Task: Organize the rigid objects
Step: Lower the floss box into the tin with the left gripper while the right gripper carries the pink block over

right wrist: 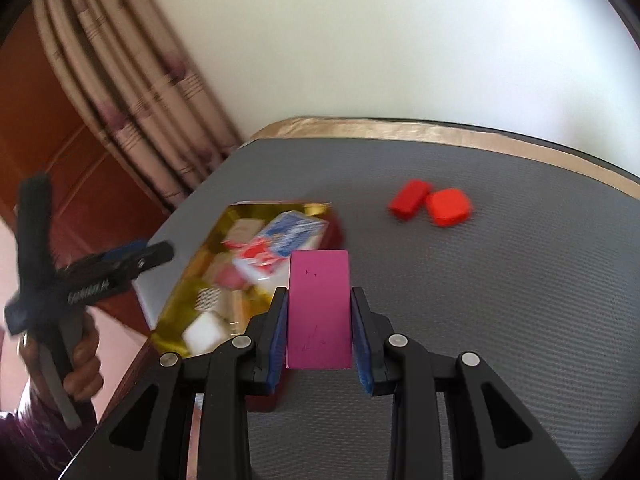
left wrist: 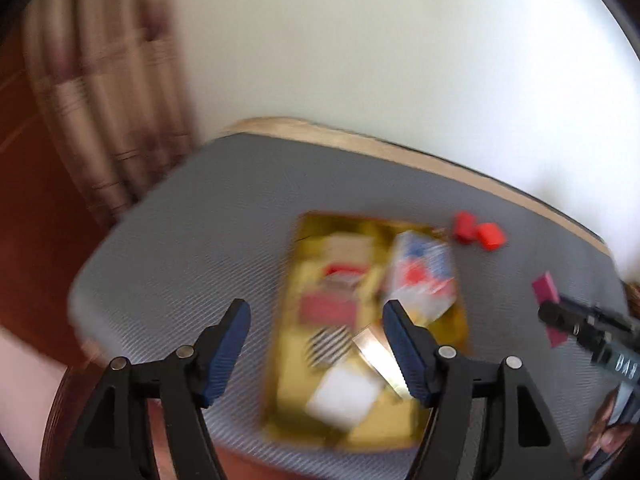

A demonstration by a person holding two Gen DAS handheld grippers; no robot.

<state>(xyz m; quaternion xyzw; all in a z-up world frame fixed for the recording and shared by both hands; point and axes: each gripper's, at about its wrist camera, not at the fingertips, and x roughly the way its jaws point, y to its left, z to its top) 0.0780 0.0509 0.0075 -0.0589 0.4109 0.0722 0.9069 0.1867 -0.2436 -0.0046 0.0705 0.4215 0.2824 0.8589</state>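
2 grippers work over a grey ribbed mat (right wrist: 500,280) that covers a table with a tan edge band (right wrist: 400,128) along its far side. Behind it stands a plain white wall (right wrist: 360,40); to the left hang beige striped curtains (right wrist: 132,92) beside reddish-brown wood panelling (right wrist: 60,152).

On the left part of the mat lies a shiny gold rectangular tray (left wrist: 448,320) filled with small items: a white and blue carton with red print (left wrist: 420,276) at its far right, a white block (left wrist: 344,396) at its near end, and a black-and-white striped piece (left wrist: 326,346) between them. Right of the tray, towards the far edge, 2 red rounded blocks (right wrist: 430,202) sit just beside each other on the mat.

Clamped between the blue pads of the right gripper (right wrist: 320,332) is a flat magenta rectangular block (right wrist: 320,304), held upright above the mat, near the tray's right side. Its face shows a few faint scratches.

Spread wide over the near half of the tray, the left gripper (left wrist: 316,344) has nothing between its fingers. In the right wrist view a hand (right wrist: 82,364) grips its handle at the far left.

Motion blur smears the tray's contents, so most cannot be identified, and the left wrist view cuts the magenta block at its right edge.
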